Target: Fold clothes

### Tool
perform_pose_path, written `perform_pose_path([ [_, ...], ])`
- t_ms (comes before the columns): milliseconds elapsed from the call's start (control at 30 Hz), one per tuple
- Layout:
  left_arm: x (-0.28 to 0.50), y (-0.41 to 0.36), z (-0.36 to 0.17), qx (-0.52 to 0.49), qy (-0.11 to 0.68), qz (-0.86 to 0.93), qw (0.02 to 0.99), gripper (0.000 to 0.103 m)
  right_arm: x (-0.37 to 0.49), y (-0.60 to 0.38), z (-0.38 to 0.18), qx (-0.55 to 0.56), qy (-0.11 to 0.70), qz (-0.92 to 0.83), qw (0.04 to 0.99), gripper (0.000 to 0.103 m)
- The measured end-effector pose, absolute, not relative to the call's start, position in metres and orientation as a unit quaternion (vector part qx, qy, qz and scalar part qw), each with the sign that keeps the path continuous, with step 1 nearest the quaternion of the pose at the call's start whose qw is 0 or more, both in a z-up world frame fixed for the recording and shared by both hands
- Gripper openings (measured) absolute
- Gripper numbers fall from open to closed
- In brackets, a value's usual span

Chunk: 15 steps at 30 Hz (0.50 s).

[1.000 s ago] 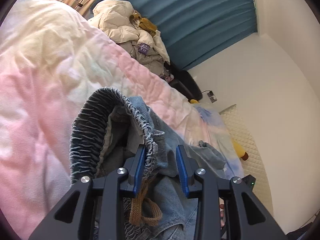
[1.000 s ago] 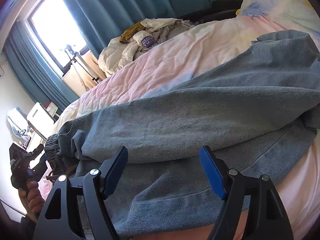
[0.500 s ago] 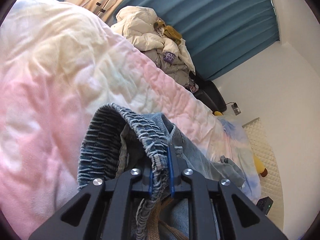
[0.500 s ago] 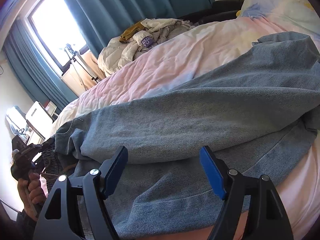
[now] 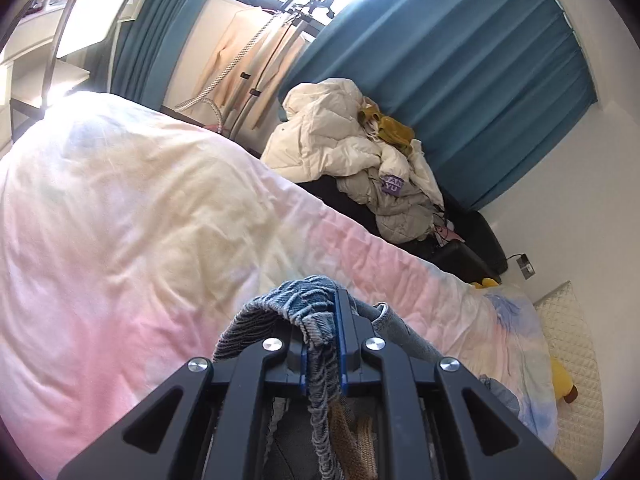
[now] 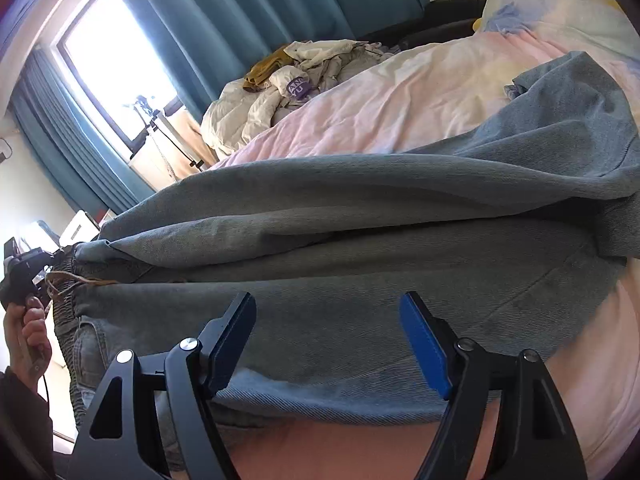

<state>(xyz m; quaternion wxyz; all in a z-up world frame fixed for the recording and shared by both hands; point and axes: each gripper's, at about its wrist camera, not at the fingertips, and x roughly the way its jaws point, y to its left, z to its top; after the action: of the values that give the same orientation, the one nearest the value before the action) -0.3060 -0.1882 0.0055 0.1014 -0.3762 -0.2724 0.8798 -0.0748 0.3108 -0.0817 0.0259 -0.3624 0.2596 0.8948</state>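
A pair of blue denim jeans lies stretched across the pink and cream bed cover, legs folded over each other. My left gripper is shut on the jeans' elastic waistband and holds it lifted off the bed; a brown drawstring hangs below. In the right wrist view the left gripper shows at the far left, in a hand, with the waistband. My right gripper is open and empty, just above the jeans' near edge.
A heap of cream and grey jackets lies on a dark couch beyond the bed's far side, below teal curtains. A garment steamer stand is by the window. A yellow plush toy lies near the pillow end.
My left gripper closed on the waistband and lifted it, tilting up so more of the room shows. The jeans were pulled taut to the left. My right gripper stayed open in place.
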Motion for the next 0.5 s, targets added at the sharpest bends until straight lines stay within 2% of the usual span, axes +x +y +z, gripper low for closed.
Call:
perform_pose_path([
  [167,-0.327,-0.187,-0.051,-0.424,-0.252,0.867,0.071,0.011,-0.078,0.310,-0.082,-0.356,0.258,0.898,0.025,0.076],
  [367,-0.321,-0.181,-0.056,-0.430,-0.242,0.867,0.069,0.014,-0.086,0.308,-0.083,-0.352,0.250,0.902,0.024,0.075],
  [467,-0.311,-0.176,-0.046,-0.436,-0.218,0.870,0.066,0.025,-0.087,0.309,-0.082,-0.349,0.250,0.903,0.026,0.075],
  [500,-0.305,-0.173,-0.040,-0.433,-0.202,0.876,0.065,0.031,-0.086,0.310,-0.081,-0.347,0.250,0.903,0.027,0.075],
])
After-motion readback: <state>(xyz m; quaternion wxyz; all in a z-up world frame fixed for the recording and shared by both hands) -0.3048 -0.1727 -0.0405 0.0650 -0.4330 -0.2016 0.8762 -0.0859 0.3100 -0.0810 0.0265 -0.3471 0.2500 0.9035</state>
